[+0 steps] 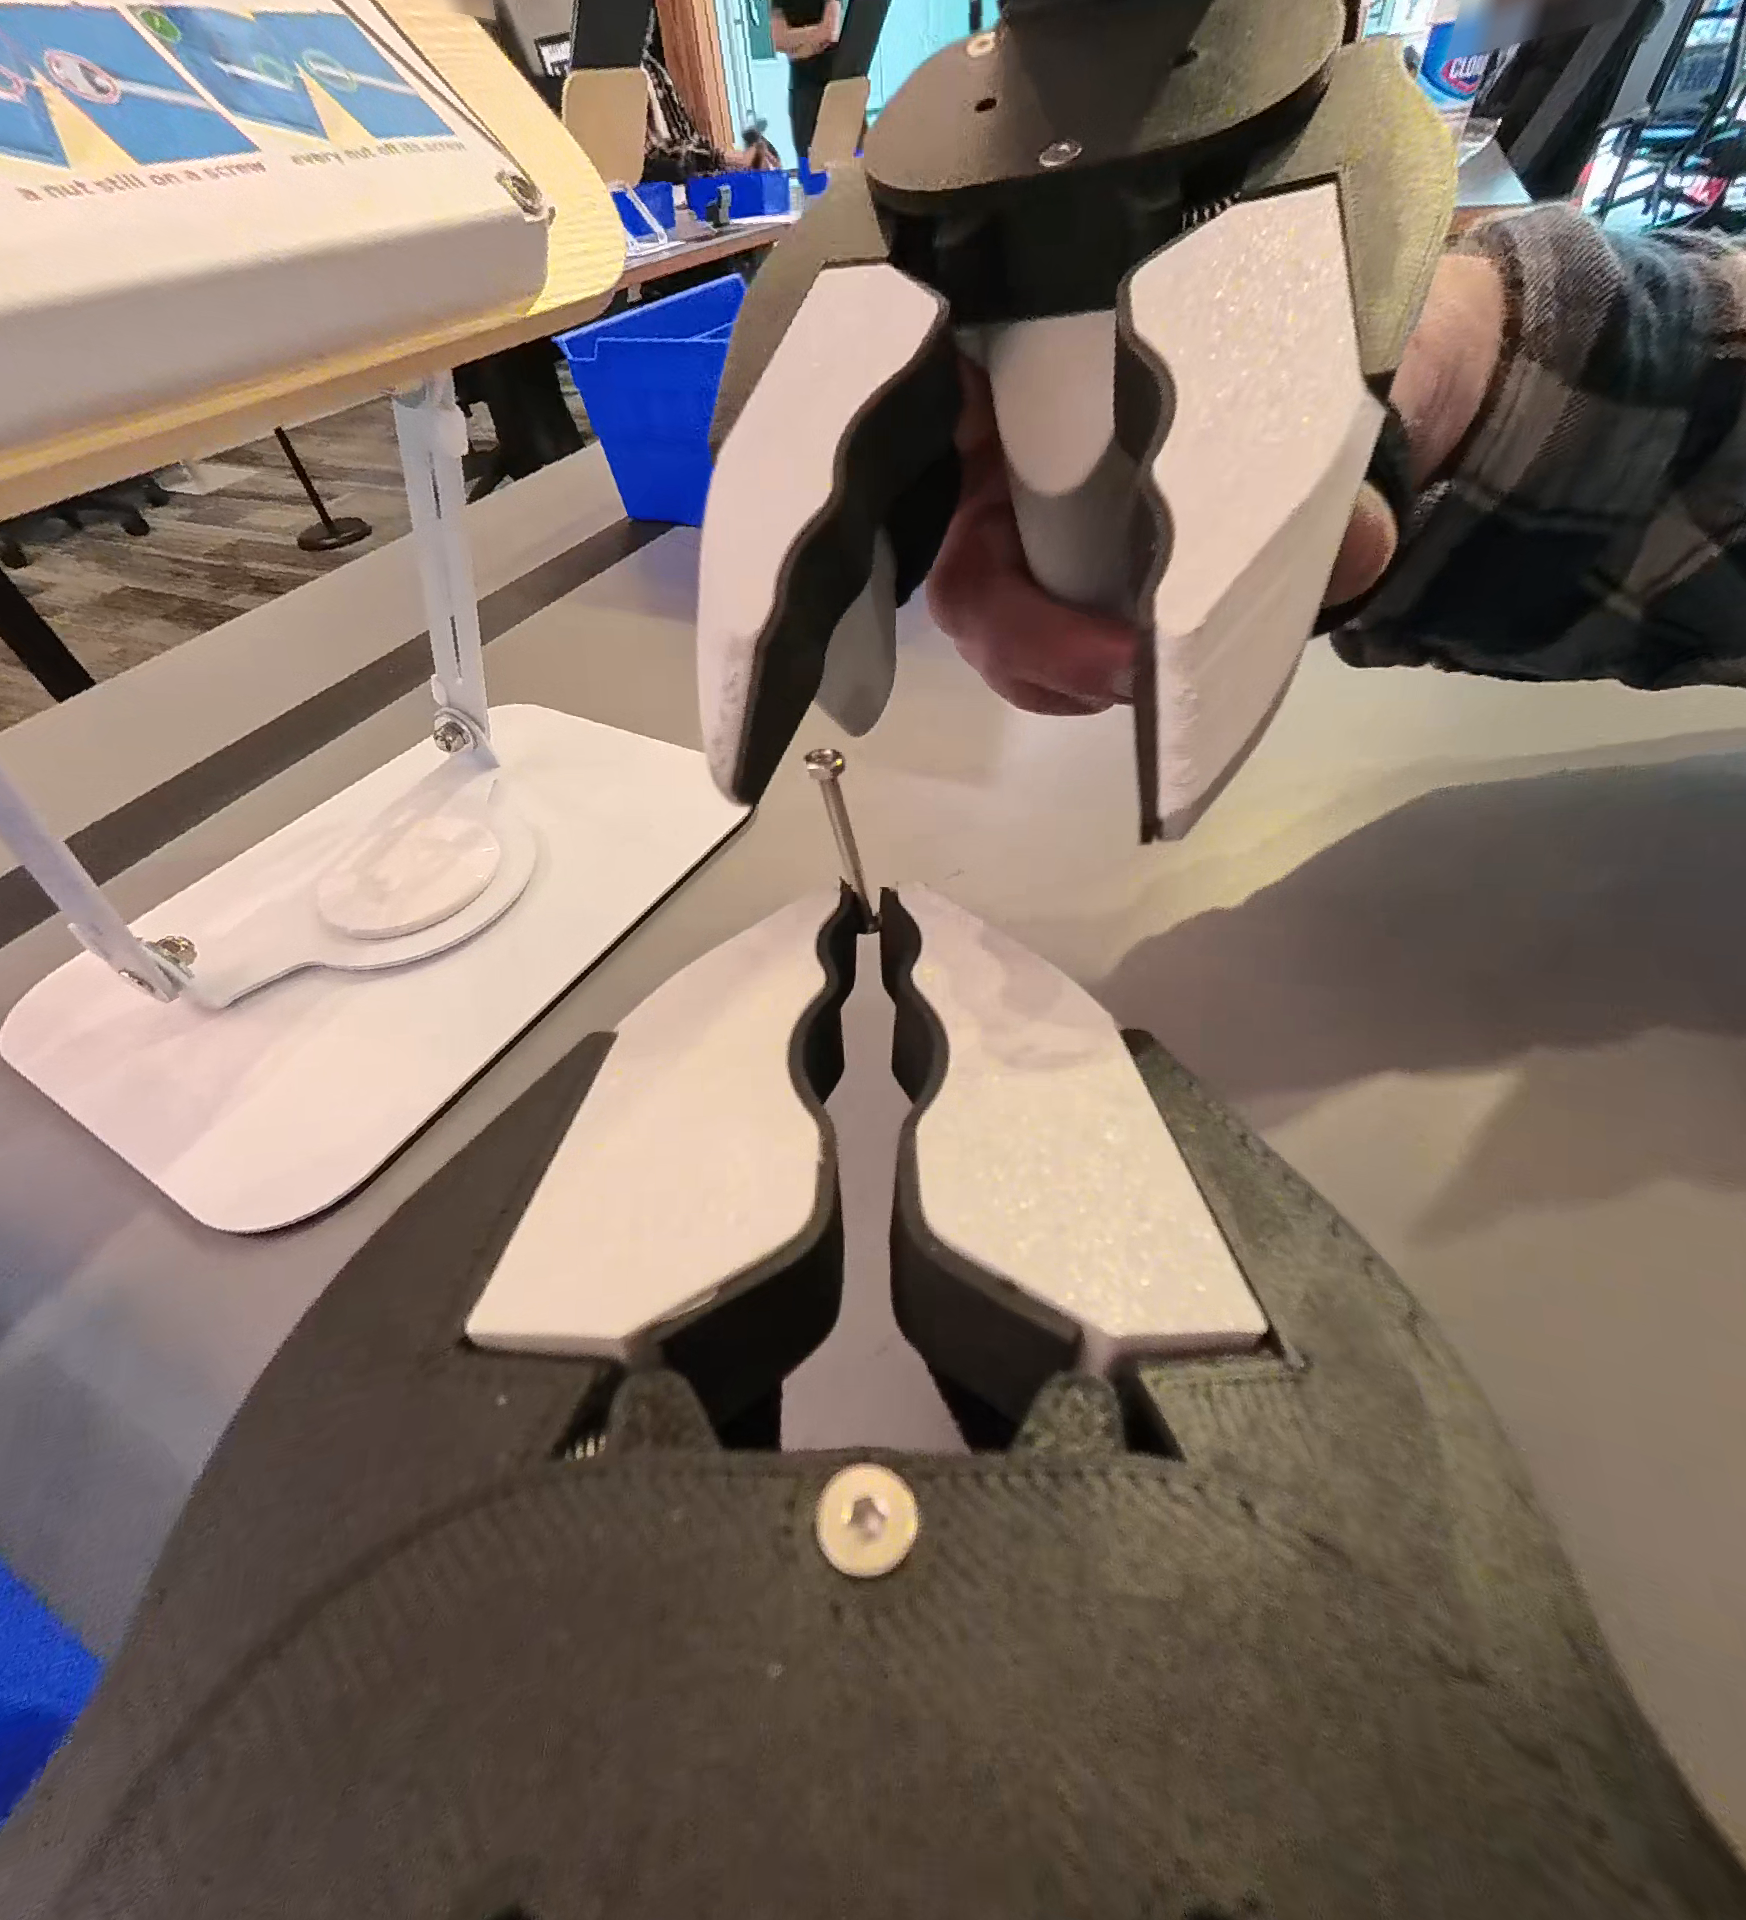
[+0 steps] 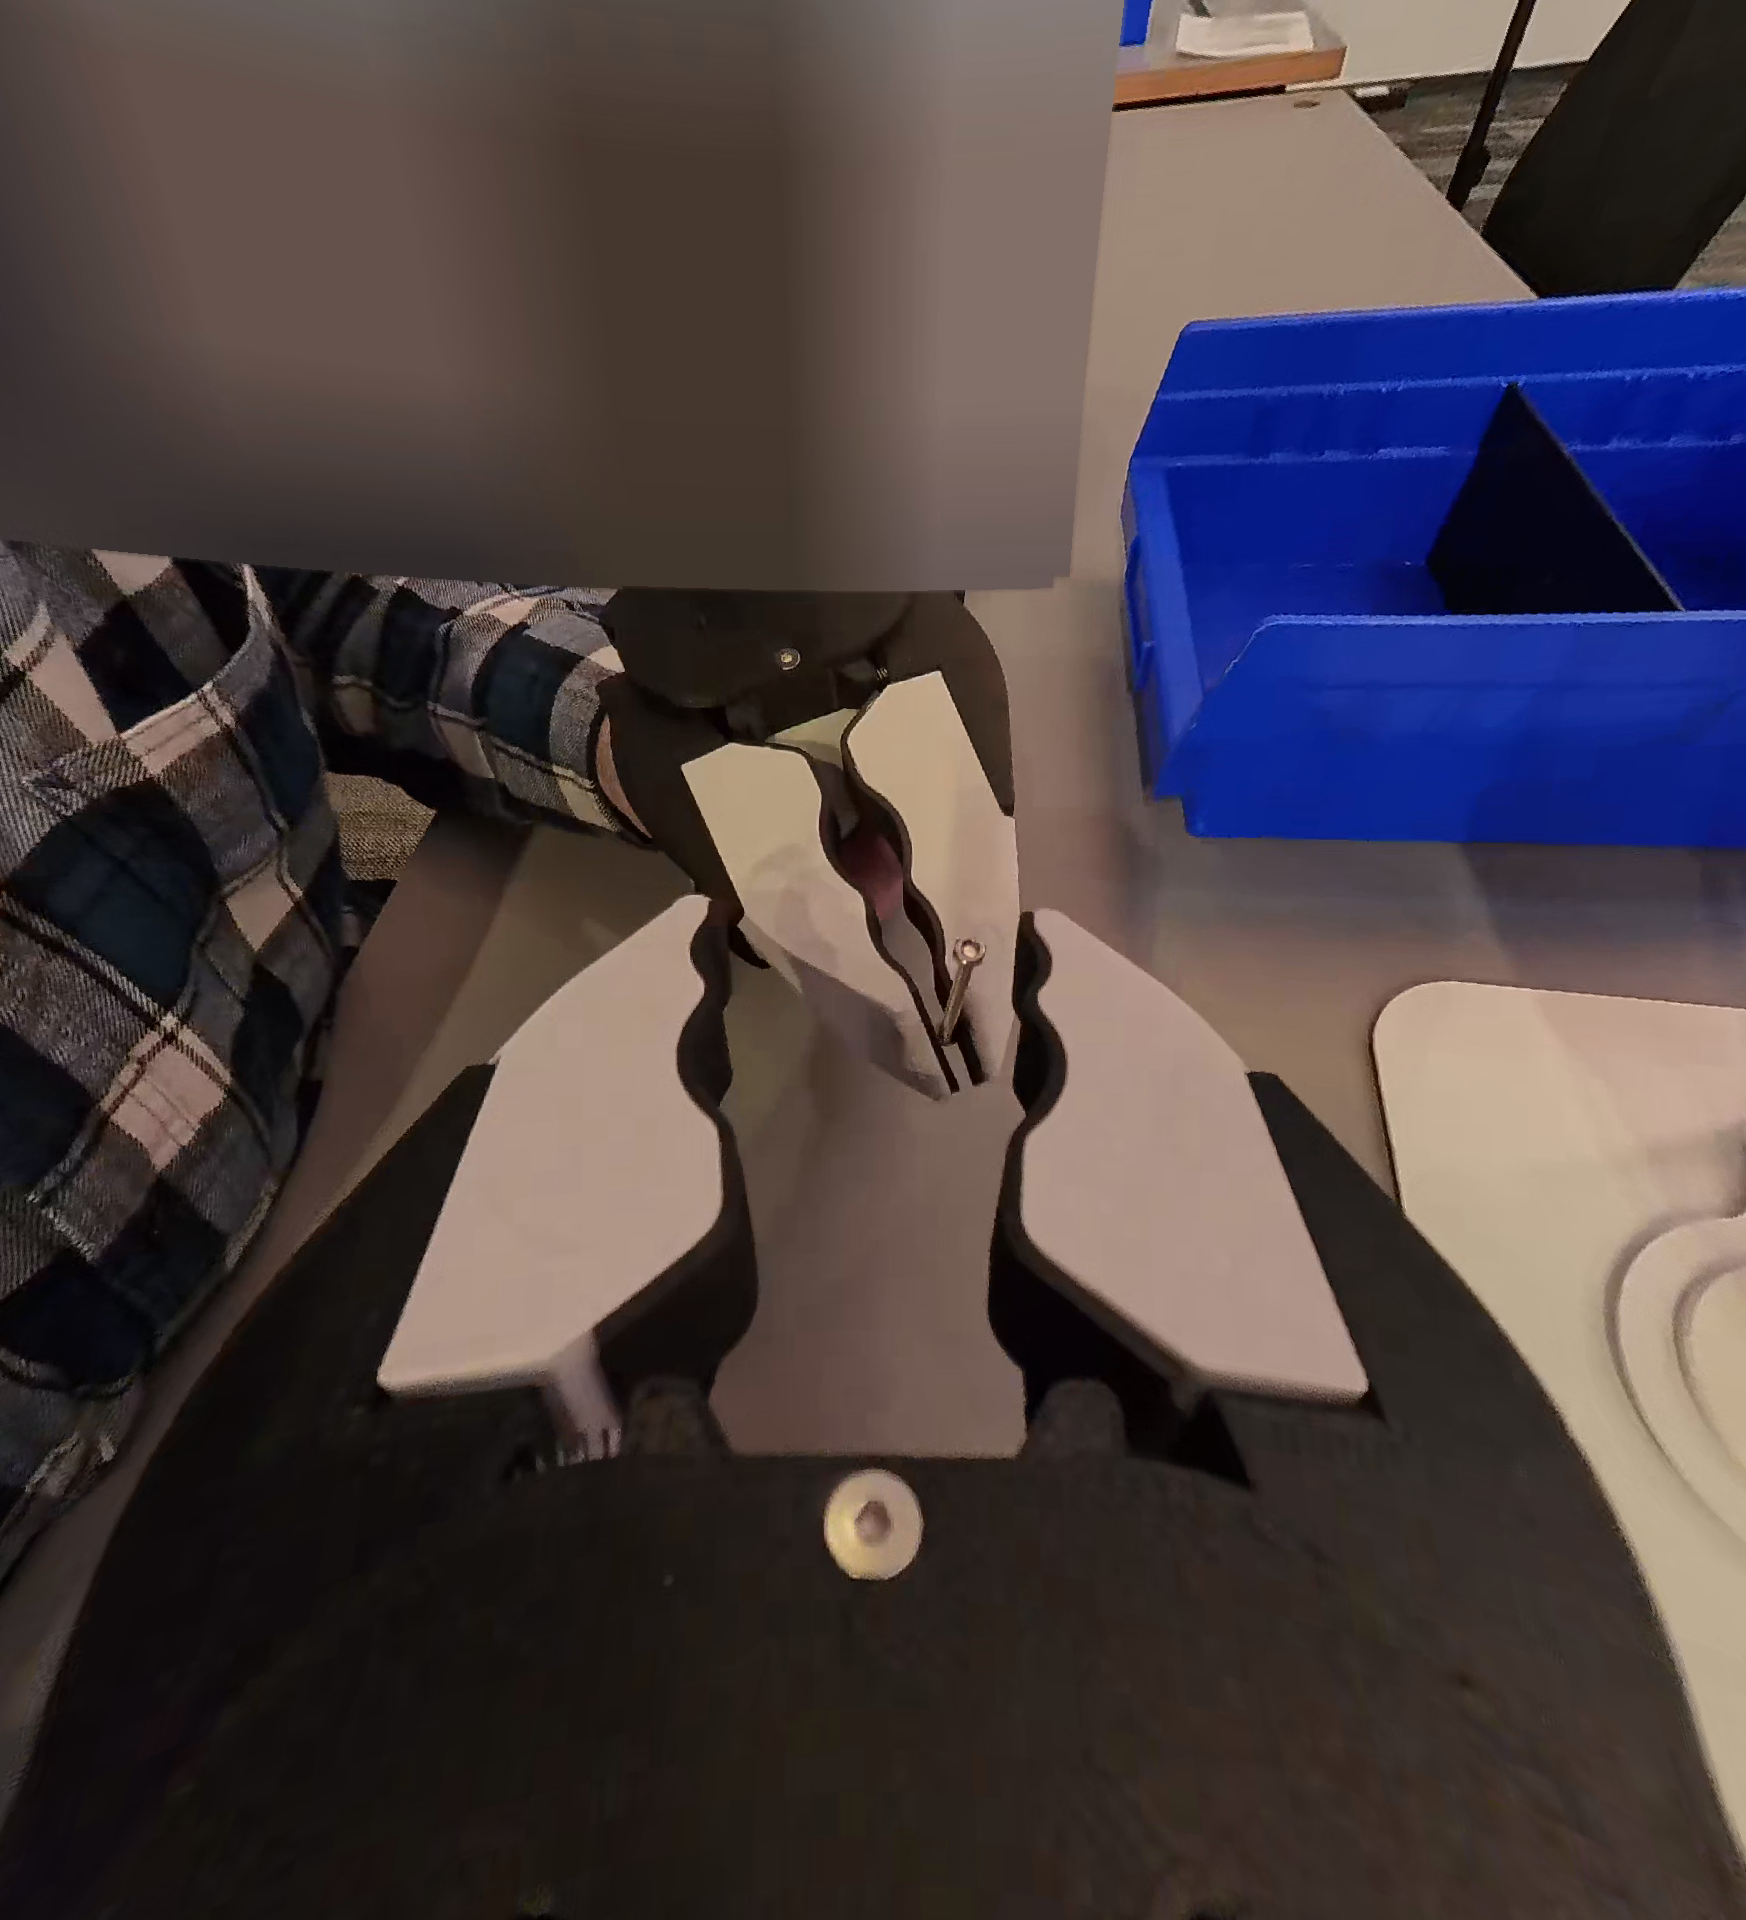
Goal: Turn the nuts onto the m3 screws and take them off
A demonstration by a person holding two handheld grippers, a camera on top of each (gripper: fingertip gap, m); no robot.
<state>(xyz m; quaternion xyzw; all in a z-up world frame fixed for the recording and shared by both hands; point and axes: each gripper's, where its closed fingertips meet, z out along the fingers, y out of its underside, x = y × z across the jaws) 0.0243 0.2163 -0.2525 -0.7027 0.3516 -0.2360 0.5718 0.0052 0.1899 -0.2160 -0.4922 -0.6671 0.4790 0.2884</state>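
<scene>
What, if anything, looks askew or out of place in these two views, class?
The screw is pinched by its lower end at the very tips of the shut left gripper, leaning slightly rather than standing straight. The right gripper is open around its head, not touching. Nothing looks spilled or damaged.

The screw [image 1: 838,831] is a thin, long, silver metal one with a small round head that has a socket in its top. It stands nearly upright above the grey table [image 1: 1212,1039], a little tilted, with the head at the upper end. Its lower end is pinched between the tips of the left gripper [image 1: 864,914], whose black pads press on the shaft from both sides. The head and most of the shaft are free. The right gripper [image 2: 869,935] is wide open, its fingertips on either side of the screw without touching it.
</scene>
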